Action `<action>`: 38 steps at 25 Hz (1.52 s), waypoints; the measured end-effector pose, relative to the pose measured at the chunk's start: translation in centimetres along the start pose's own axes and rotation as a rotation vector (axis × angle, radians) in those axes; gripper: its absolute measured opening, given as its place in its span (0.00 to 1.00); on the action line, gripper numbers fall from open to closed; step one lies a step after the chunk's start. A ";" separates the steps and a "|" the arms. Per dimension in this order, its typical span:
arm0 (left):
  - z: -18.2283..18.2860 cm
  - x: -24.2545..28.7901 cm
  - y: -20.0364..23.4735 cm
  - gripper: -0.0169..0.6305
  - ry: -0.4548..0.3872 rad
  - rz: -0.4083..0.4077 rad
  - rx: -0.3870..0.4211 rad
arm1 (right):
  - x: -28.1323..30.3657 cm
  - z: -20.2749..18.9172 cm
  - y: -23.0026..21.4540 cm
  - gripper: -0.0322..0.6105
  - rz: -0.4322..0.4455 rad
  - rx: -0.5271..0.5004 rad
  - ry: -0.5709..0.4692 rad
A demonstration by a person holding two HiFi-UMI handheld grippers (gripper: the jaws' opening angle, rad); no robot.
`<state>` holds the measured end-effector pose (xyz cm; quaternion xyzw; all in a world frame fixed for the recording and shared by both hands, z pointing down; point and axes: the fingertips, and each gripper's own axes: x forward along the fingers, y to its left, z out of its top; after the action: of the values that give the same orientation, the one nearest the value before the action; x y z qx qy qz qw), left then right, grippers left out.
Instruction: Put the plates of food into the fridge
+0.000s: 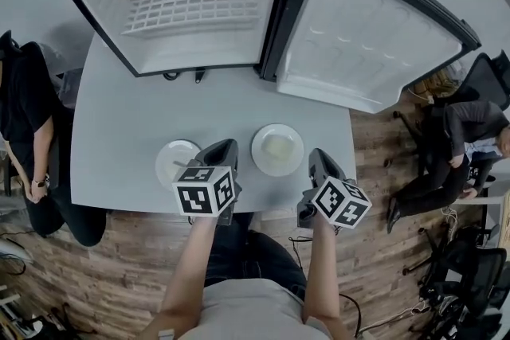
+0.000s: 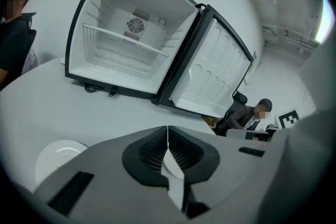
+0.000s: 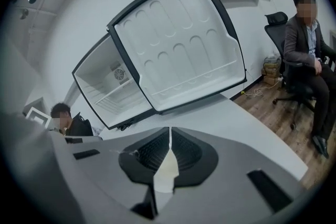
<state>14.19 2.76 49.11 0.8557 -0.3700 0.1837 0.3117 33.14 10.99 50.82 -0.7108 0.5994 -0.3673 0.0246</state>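
Observation:
Two white plates sit on the grey table (image 1: 127, 123) in front of the open fridge (image 1: 191, 8). The left plate (image 1: 172, 158) is partly hidden behind my left gripper (image 1: 225, 144); the left gripper view catches it low on the left as the plate (image 2: 56, 158). The right plate (image 1: 277, 149) holds pale food and lies between the two grippers. My right gripper (image 1: 318, 154) hovers just right of it. Both grippers are shut, the jaws meeting with nothing gripped: left gripper (image 2: 168, 134), right gripper (image 3: 169, 135).
The fridge (image 2: 126, 50) stands empty with a wire shelf (image 1: 195, 9), its door (image 1: 362, 32) swung open to the right. A person in black (image 1: 28, 131) stands at the table's left. Another sits on an office chair (image 3: 307, 44) to the right. Wooden floor runs along the near table edge.

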 end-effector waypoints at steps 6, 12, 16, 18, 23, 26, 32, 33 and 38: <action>-1.8 2.8 0.8 0.04 0.114 -0.031 -0.010 | 2.2 -1.9 -1.1 0.08 -0.021 0.028 0.077; -4.0 4.7 0.8 0.04 0.194 -0.060 -0.060 | 3.8 -4.2 -2.4 0.08 -0.019 0.024 0.187; -5.6 5.6 1.3 0.05 0.245 -0.031 -0.119 | 4.4 -5.2 -3.8 0.08 -0.038 0.011 0.265; -6.6 5.9 1.3 0.05 0.282 -0.033 -0.155 | 4.3 -6.0 -4.2 0.09 -0.028 0.014 0.317; -8.7 7.0 0.6 0.16 0.350 -0.074 -0.243 | 4.7 -7.0 -4.7 0.18 0.004 0.038 0.391; -9.5 7.6 0.5 0.17 0.372 -0.089 -0.276 | 5.1 -7.7 -4.8 0.20 0.025 0.052 0.427; -9.8 8.3 0.7 0.18 0.393 -0.097 -0.323 | 5.8 -8.1 -4.5 0.21 0.067 0.107 0.473; -9.8 8.5 0.6 0.18 0.398 -0.099 -0.331 | 5.9 -8.1 -4.5 0.21 0.070 0.109 0.481; -10.1 9.0 0.5 0.18 0.418 -0.109 -0.370 | 6.1 -8.2 -4.4 0.21 0.103 0.132 0.520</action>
<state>18.90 4.56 61.70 0.7464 -0.2784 0.2686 0.5415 32.39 10.20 61.89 -0.5582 0.5957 -0.5739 -0.0650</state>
